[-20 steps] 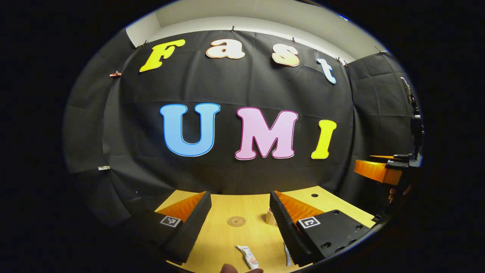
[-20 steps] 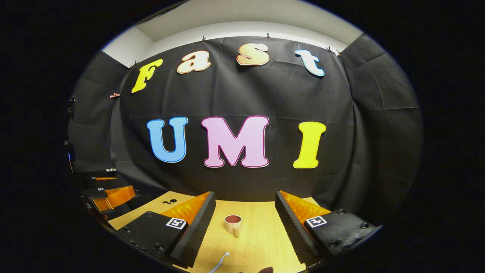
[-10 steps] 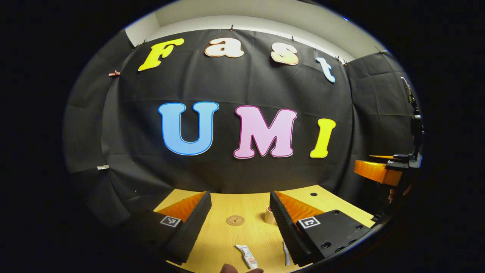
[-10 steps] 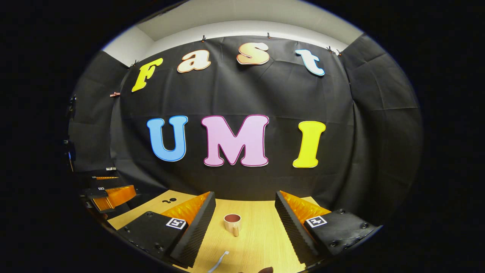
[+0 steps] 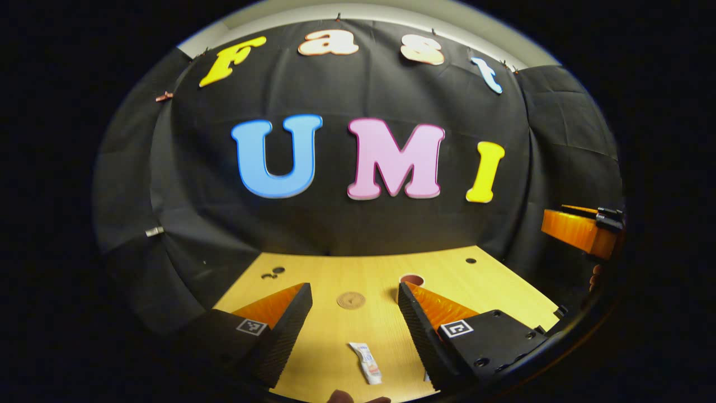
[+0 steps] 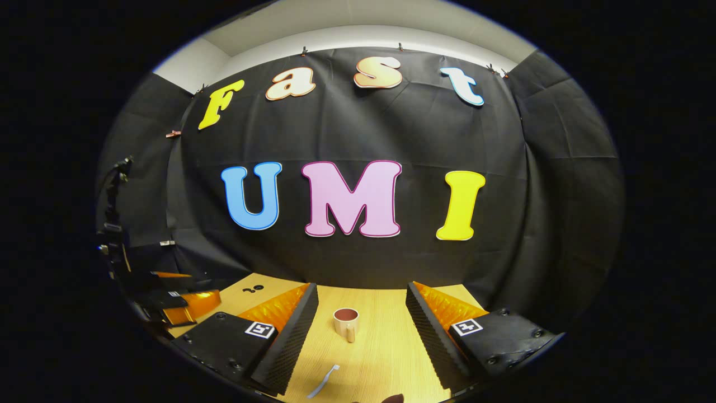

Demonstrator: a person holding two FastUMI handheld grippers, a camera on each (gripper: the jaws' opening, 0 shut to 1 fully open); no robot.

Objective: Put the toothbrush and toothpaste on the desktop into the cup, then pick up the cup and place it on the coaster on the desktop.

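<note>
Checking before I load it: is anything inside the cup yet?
The cup looks empty near its reddish rim, though its bottom is hidden. The toothbrush and toothpaste lie on the desktop.

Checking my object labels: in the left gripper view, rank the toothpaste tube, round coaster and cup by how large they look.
1. White toothpaste tube, though nearest the camera.
2. Round brown coaster.
3. Cup: partly hidden behind the tool's finger, so unsure.

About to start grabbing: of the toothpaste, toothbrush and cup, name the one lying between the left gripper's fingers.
The small white toothpaste tube: it lies flat on the wooden desktop between those open fingers; the others sit further right.
</note>
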